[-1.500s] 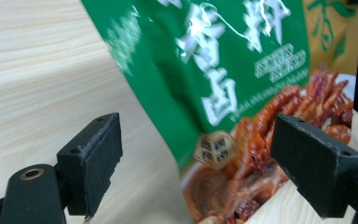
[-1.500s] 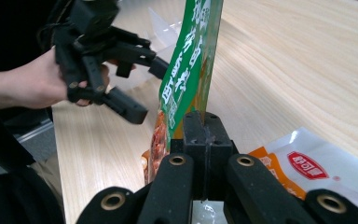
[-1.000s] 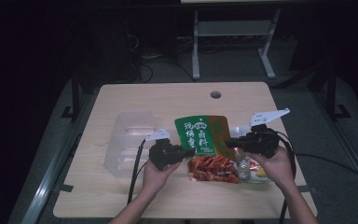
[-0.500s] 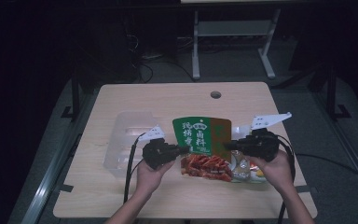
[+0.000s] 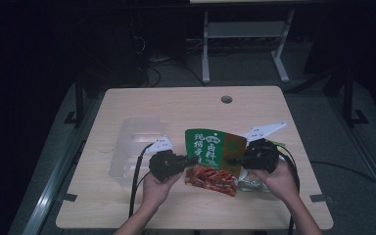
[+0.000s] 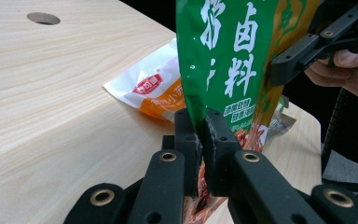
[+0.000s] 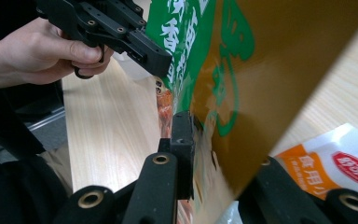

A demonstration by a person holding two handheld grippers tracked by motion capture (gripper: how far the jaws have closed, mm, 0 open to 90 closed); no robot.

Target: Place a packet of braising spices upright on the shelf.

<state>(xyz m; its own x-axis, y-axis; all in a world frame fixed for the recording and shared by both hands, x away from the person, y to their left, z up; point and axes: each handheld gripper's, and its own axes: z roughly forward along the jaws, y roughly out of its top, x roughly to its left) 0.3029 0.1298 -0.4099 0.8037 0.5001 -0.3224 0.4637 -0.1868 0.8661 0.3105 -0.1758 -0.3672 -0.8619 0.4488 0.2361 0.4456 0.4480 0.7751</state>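
Observation:
A green pouch (image 5: 214, 149) with white lettering and a red food picture stands raised over the table's middle, between both hands. My left gripper (image 5: 190, 160) is shut on the pouch's (image 6: 223, 60) left edge, and its pads (image 6: 186, 135) pinch the film. My right gripper (image 5: 234, 159) holds the opposite side. Its jaws have just been opening a little, with the pouch's (image 7: 261, 84) brown face still between them. One pad (image 7: 182, 135) lies against the pouch; the other jaw is hidden behind it. The other hand's gripper (image 7: 121, 32) grips the far edge.
A white and orange packet (image 6: 151, 88) lies flat on the wooden table (image 5: 176, 110) beyond the pouch, beside my right gripper (image 7: 340, 170). A clear plastic tray (image 5: 134, 144) sits at the left. A round cable hole (image 5: 226, 99) is at the back.
The right hand has slid slightly toward the table's front edge with its side of the pouch. The left hand has hardly moved, and the pouch stays between both grippers.

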